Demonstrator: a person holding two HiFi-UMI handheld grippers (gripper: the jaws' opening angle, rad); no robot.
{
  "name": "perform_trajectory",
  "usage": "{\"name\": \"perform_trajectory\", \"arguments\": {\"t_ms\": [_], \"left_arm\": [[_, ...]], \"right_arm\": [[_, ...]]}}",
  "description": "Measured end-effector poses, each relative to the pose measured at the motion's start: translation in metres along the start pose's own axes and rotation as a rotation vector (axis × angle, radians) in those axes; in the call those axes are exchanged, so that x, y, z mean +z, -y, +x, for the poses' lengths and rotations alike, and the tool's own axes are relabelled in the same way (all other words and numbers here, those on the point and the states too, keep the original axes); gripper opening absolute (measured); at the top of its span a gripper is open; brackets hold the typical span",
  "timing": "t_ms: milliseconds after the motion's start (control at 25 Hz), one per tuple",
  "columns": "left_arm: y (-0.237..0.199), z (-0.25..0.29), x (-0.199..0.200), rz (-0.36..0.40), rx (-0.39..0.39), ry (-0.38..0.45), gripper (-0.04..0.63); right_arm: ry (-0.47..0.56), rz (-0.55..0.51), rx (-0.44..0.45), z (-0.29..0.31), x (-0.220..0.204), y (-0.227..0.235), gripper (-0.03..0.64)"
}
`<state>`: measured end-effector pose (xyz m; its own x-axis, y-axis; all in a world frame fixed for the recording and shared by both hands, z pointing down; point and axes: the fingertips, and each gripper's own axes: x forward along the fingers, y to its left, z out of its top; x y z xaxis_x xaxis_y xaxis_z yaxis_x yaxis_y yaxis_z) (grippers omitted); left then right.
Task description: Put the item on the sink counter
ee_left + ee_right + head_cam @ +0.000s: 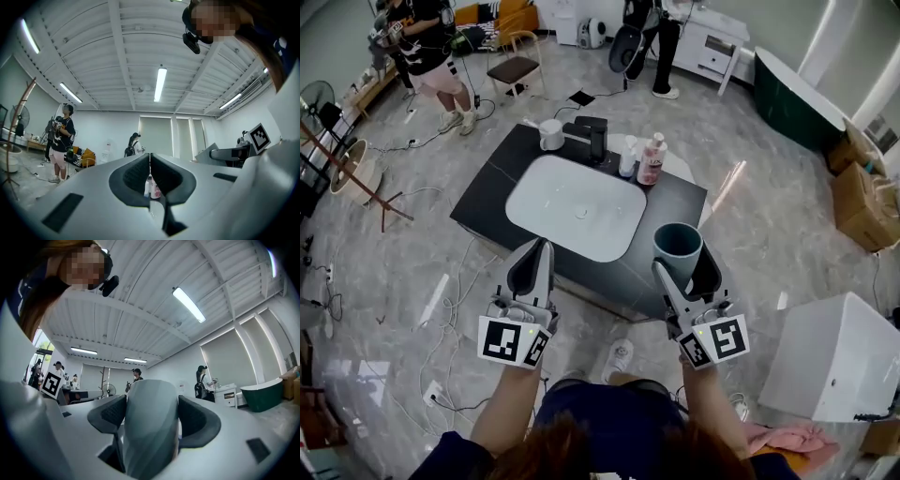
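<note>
A grey-green cup [678,249] is held upright in my right gripper [686,264], above the near right corner of the dark sink counter [679,204]. In the right gripper view the cup [151,427] fills the gap between the two dark pads, which press on its sides. My left gripper [532,266] hangs over the counter's near edge, jaws shut with nothing between them [150,171]. A white basin [574,205] is set in the middle of the counter.
At the counter's back stand a white mug [551,134], a black faucet [589,136] and two bottles [642,157]. People stand at the far side of the room. A white box [834,356] is at my right, cardboard boxes [862,192] further off; cables lie on the floor.
</note>
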<state>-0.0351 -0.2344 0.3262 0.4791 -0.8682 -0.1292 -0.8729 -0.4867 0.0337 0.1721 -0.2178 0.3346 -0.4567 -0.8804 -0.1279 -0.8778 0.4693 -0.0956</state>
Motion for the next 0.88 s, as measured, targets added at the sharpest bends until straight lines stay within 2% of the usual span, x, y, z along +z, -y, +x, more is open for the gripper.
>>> {"name": "perform_trajectory", "arguments": {"t_ms": [160,360,880], "left_arm": [[-0.003,0.021,-0.011,-0.003,0.047,-0.026,0.023],[-0.020,0.036,-0.033,-0.014,0.086,-0.078,0.024],[-0.051,0.073,-0.077,-0.030,0.061,-0.158,0.023]], "right_arm": [[-0.060,0.005,0.047,0.028,-0.029,0.024,0.360],[-0.149,0.013,0.065,0.060,-0.083,0.047,0.360],[-0.326,0.070,0.026,0.113,-0.218,0.081,0.360]]}}
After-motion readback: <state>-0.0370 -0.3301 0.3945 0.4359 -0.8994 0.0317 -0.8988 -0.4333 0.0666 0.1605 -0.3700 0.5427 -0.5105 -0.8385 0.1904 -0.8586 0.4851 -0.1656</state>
